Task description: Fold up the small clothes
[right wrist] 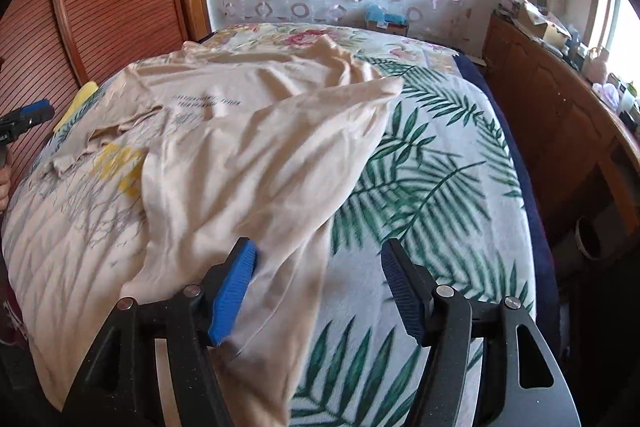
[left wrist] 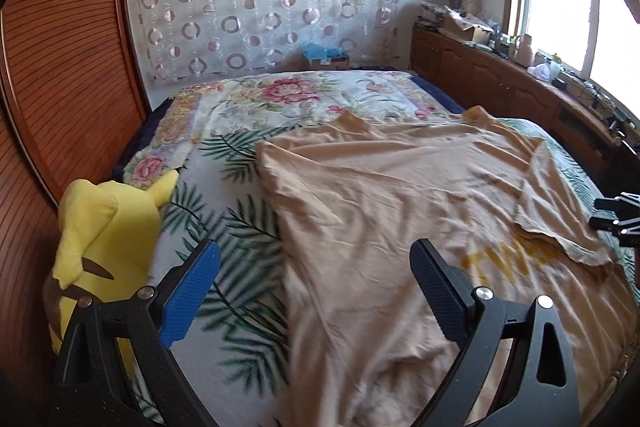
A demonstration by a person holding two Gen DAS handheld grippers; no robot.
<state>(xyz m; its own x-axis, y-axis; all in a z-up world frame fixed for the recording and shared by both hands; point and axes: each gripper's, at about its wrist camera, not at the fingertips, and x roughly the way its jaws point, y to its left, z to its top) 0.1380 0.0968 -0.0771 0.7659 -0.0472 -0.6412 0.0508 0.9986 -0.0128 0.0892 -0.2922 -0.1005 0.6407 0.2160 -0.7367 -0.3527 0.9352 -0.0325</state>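
Tee (left wrist: pixel 400 211) spread on bed (left wrist: pixel 224 195), under both grippers' parted fingers (right wrist: pixel 232 291).

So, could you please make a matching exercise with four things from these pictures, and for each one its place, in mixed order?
Things:
1. beige cotton T-shirt
2. yellow plush toy
3. brown wooden cabinet
4. left gripper

Places:
A. along the wall under the window
B. at the bed's edge by the slatted wooden door
C. spread out, wrinkled, on the leaf-print blanket
D. open, above the shirt's left edge

Pairs: 1-C, 2-B, 3-A, 4-D
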